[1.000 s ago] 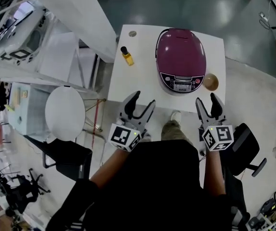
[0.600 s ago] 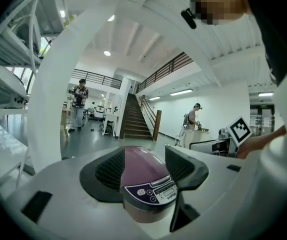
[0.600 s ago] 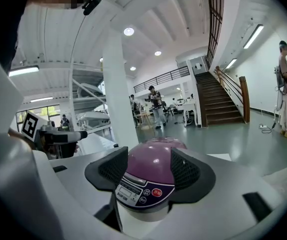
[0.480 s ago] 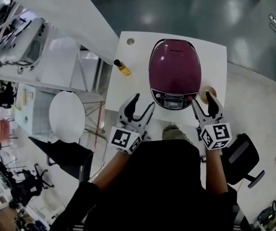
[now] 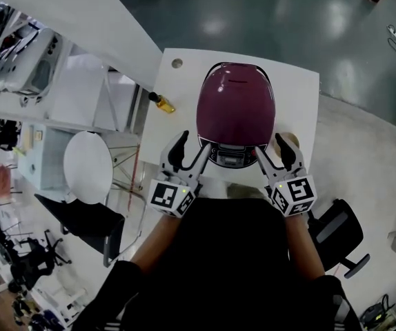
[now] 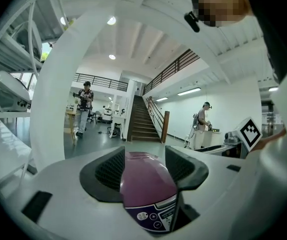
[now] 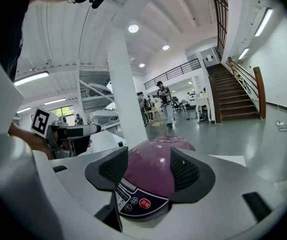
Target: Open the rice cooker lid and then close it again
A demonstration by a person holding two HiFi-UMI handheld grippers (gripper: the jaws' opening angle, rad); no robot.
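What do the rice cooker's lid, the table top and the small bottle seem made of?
Rice cooker lid: glossy purple plastic or coated metal, judging by its bright highlights. Table top: smooth matte white, likely laminate. Small bottle: clear glass or plastic, since amber contents show through.

I see a small amber glass bottle near the left edge of the square white table; a round white stool stands beside the table.

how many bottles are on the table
1. The bottle is at the left edge of the table, left of the cooker and apart from it. Another could be hidden behind the cooker.
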